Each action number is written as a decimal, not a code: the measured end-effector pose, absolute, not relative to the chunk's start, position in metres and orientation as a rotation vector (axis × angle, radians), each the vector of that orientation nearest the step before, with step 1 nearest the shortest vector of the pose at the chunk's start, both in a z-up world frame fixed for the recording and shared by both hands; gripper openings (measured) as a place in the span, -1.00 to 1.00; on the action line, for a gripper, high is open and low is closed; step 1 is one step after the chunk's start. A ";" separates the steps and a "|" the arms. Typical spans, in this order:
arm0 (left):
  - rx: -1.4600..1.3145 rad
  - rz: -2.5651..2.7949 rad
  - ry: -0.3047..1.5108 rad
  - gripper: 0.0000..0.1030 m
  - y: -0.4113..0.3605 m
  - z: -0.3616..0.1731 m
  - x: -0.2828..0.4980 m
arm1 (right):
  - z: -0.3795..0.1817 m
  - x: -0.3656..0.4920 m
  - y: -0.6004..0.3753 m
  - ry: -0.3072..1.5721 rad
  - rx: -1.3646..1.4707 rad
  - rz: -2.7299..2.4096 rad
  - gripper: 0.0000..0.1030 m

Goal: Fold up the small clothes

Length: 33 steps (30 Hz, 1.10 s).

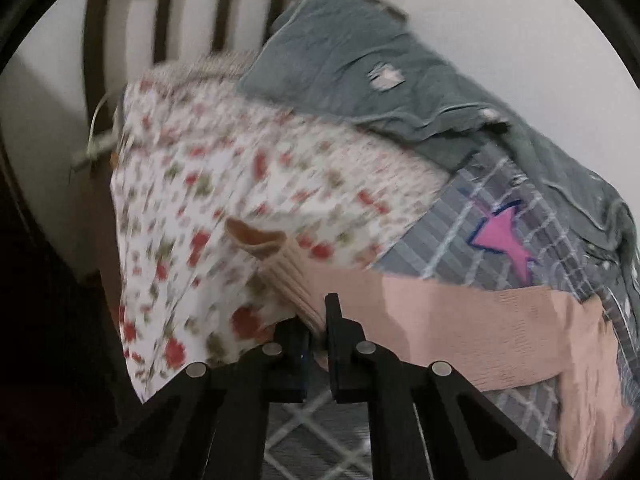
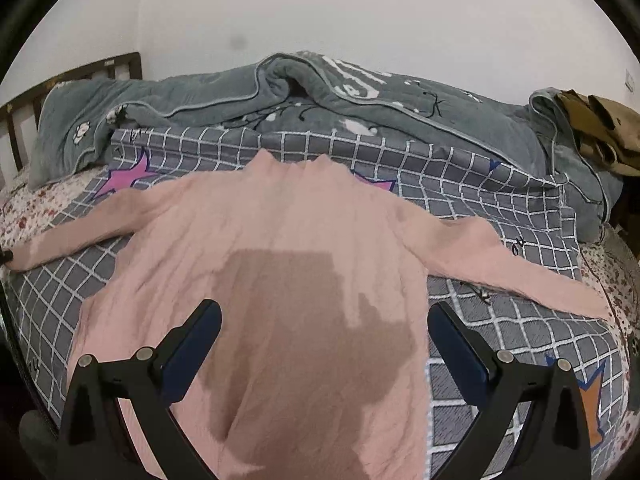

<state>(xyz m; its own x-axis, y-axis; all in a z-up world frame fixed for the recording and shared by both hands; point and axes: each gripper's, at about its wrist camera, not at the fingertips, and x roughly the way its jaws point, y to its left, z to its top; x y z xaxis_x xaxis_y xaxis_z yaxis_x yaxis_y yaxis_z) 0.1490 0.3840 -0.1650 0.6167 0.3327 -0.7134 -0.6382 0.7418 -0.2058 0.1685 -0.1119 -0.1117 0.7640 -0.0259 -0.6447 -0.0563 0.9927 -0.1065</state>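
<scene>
My left gripper (image 1: pixel 318 320) has its fingers (image 1: pixel 340 320) pinched narrow on the ribbed cuff of the pink sweater (image 2: pixel 280 248), and the open end of that sleeve (image 1: pixel 256 240) sticks out just ahead of the fingertips. Beyond them lies the blurred floral sheet (image 1: pixel 192 184), with the dark slatted headboard (image 1: pixel 160 12) farther on. To the right of my left fingers the sleeve runs back across the grey checked cover (image 1: pixel 460 236).

My right gripper (image 2: pixel 324 344) hangs over the sweater's body with its fingers (image 2: pixel 192 344) spread wide, holding nothing. The sweater lies flat between and ahead of them on the checked cover (image 2: pixel 500 320), neck pointing away, one sleeve stretched off to each side. A dark shadow sits on the fabric between the fingers. Past the neck a grey quilt (image 2: pixel 360 100) is bunched along the wall.
</scene>
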 end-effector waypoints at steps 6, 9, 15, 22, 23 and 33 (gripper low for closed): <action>-0.384 0.442 0.639 -0.87 0.317 -0.104 0.182 | -0.105 0.168 -0.142 0.687 -0.134 -0.002 0.97; -0.336 0.363 0.614 -0.87 0.268 -0.080 0.206 | -0.108 0.168 -0.167 0.733 -0.095 0.016 0.97; -0.259 0.176 0.604 -0.87 0.155 -0.046 0.252 | -0.099 0.157 -0.226 0.702 -0.092 -0.019 0.97; -0.177 -0.056 0.644 -0.87 0.011 -0.038 0.297 | -0.096 0.147 -0.298 0.671 -0.090 -0.118 0.97; -0.165 -0.095 0.656 -0.87 -0.012 -0.042 0.301 | -0.097 0.147 -0.305 0.673 -0.076 -0.126 0.97; -0.027 -0.270 0.828 -0.87 -0.153 -0.128 0.321 | -0.122 0.140 -0.357 0.725 0.056 -0.143 0.97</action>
<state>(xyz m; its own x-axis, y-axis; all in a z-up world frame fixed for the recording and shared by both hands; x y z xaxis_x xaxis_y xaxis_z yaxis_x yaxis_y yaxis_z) 0.3207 -0.1526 -0.1277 0.6438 -0.2477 -0.7240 0.2265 0.9654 -0.1289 0.1405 -0.3567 -0.1217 0.7391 -0.1109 -0.6644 0.1497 0.9887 0.0016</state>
